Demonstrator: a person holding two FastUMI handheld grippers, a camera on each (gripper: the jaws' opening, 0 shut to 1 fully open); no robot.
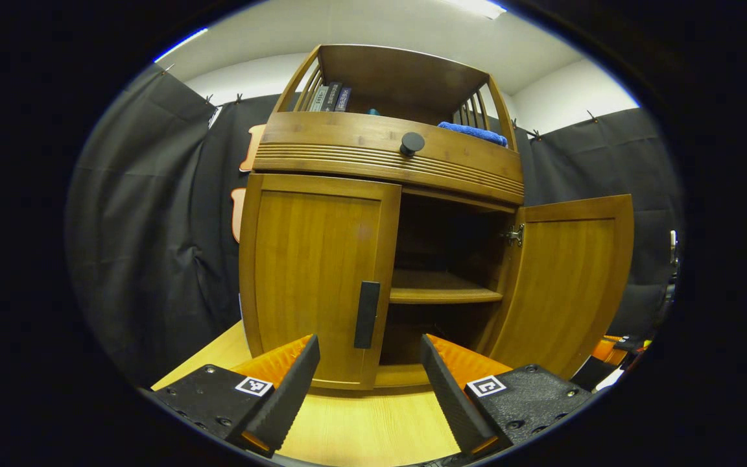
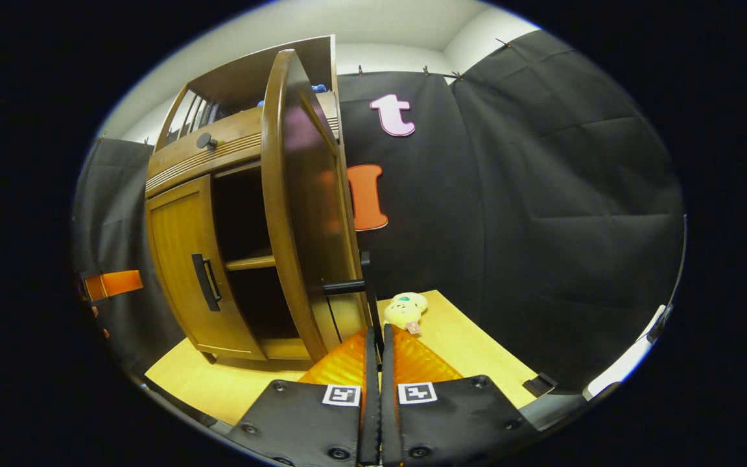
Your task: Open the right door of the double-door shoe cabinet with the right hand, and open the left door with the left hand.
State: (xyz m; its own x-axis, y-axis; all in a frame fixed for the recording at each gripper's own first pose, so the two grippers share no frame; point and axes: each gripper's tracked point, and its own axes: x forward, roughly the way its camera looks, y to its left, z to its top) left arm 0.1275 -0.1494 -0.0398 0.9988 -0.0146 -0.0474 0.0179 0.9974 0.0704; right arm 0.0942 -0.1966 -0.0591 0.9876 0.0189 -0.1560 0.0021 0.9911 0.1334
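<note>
A: With the right door (image 1: 568,285) swung wide at the right of the left gripper view, I'd say half the job looks done. What's nearest?

B: In that view the left gripper (image 1: 368,383) sits at the bottom of the frame, its fingers spread apart with nothing between them. Just beyond the gap is the dark handle (image 1: 367,314) of the left door (image 1: 315,279), which stands closed in the middle left of the frame.

A: And the right gripper (image 2: 373,363)?

B: At the bottom centre of the right gripper view its fingers are pressed together on the right door's handle (image 2: 366,285), a thin dark bar rising from between the tips. So that door is open and held.

A: So what's left, by your reckoning?

B: The left door alone. The open gripper is lined up with its handle but isn't on it yet.

A: What does the shoe cabinet (image 1: 386,162) hold?

B: Behind the opened side there's a shelf (image 1: 441,292) at mid-height; the space is dark and I can't make out anything on it. Farther up, in the open top rack, books (image 1: 329,98) stand at the upper left and a blue cloth (image 1: 474,133) lies at the upper right. A round knob (image 1: 412,143) sits on the drawer front below.

A: Anything on the table (image 2: 477,350)?

B: A small plush toy (image 2: 404,311), centre frame in the right gripper view, just beyond the door's edge.
</note>
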